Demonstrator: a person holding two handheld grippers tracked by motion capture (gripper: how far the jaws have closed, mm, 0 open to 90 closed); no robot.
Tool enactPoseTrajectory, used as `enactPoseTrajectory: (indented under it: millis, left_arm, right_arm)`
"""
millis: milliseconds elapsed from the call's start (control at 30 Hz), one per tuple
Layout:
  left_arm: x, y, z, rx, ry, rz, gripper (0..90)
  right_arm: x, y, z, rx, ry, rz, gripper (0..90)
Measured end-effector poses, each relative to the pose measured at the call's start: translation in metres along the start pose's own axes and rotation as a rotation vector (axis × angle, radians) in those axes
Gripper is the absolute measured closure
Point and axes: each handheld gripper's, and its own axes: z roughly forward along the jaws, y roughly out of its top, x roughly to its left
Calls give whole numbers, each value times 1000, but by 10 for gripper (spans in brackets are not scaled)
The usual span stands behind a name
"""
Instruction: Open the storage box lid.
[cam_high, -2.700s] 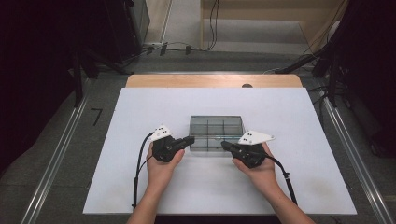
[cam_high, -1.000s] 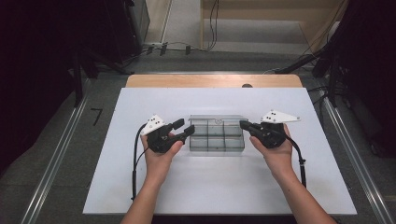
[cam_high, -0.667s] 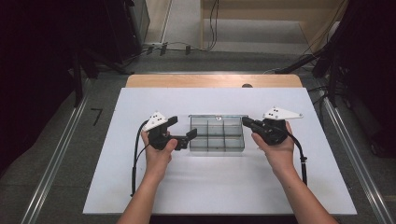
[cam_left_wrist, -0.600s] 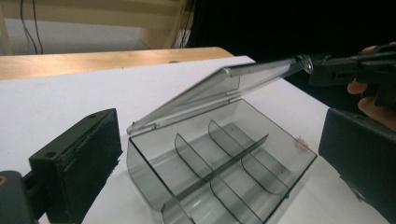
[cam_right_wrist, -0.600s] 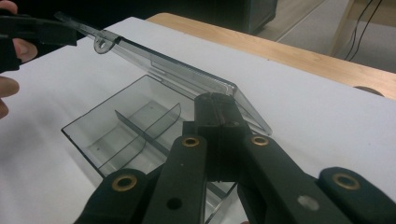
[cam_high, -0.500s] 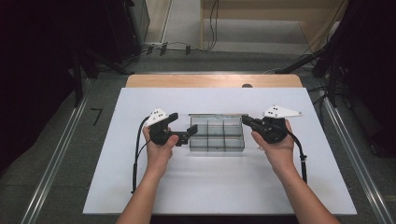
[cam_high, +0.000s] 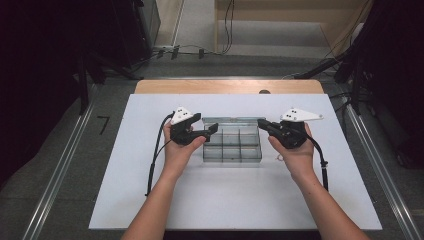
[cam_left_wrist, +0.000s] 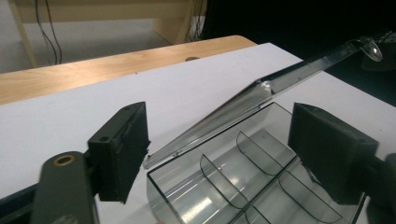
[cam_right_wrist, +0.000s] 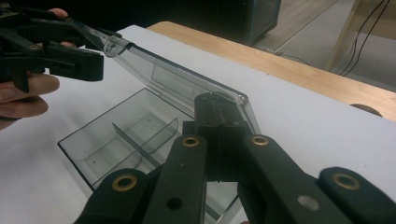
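White board covers the bench (cam_high: 150, 200), with a strip of pale wood showing along its far edge. Near the middle of it sits a clear plastic compartment box (cam_high: 232, 147), its tray split by thin dividers into several cells that look empty. The box's transparent lid (cam_left_wrist: 261, 93) is raised on a slant above the tray; in the left gripper view it rises from the near left corner of the tray up toward the upper right. The person's forearms come in from the near side, one hand at each end of the box. The left tongs (cam_high: 212, 131) hover at the box's left end, jaws standing apart with the corner of the tray and the low end of the lid between them, the pads not pressing on either; these jaws have just been closing a little. The right tongs (cam_high: 262, 123) sit at the box's right end with the jaws drawn tight together, and in the right gripper view (cam_right_wrist: 219, 116) their tips meet the lid's edge, seemingly pinching it.
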Motion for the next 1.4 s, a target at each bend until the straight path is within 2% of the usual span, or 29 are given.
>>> enactPoseTrajectory:
  millis: [167, 400, 500, 567, 633, 667, 733, 767, 867, 1033, 1267, 1333, 1400]
  left_arm:
    - [-1, 2, 1, -21, 22, -11, 311]
    - [3, 3, 2, -33, -5, -37, 407]
    - [3, 3, 3, -34, -15, -38, 428]
    - [4, 3, 3, -37, -19, -36, 438]
    - [6, 3, 3, -39, -27, -41, 450]
    - [7, 3, 3, -41, -28, -44, 456]
    - [8, 4, 3, -42, -32, -46, 469]
    - [9, 4, 3, -41, -33, -47, 475]
    - [10, 4, 3, -45, -34, -51, 483]
    - [12, 4, 4, -51, -34, -61, 497]
    - [15, 7, 6, -52, -32, -75, 516]
    - [16, 8, 7, -53, -31, -80, 521]
    - [18, 9, 8, -53, -31, -85, 528]
  right_arm:
    - [-3, 1, -4, -11, -3, 2, 878]
    - [-8, -3, -13, -17, -1, -10, 878]
    - [-14, -6, -18, -22, 6, 4, 876]
    - [-19, -8, -21, -27, 11, 17, 843]
    - [-23, -9, -22, -32, 23, 22, 773]
    - [-24, -9, -22, -32, 28, 25, 709]
    - [-24, -8, -20, -37, 22, 18, 564]
    - [-25, -8, -18, -37, 33, 22, 502]
    - [-29, -9, -10, -36, 75, 44, 241]
    - [-33, -11, 3, -25, 106, 48, 16]
    - [-39, -10, 22, 16, 115, 63, 0]
    - [-39, -8, 26, 12, 118, 44, 0]
    - [-37, -6, 29, -2, 100, 29, 48]
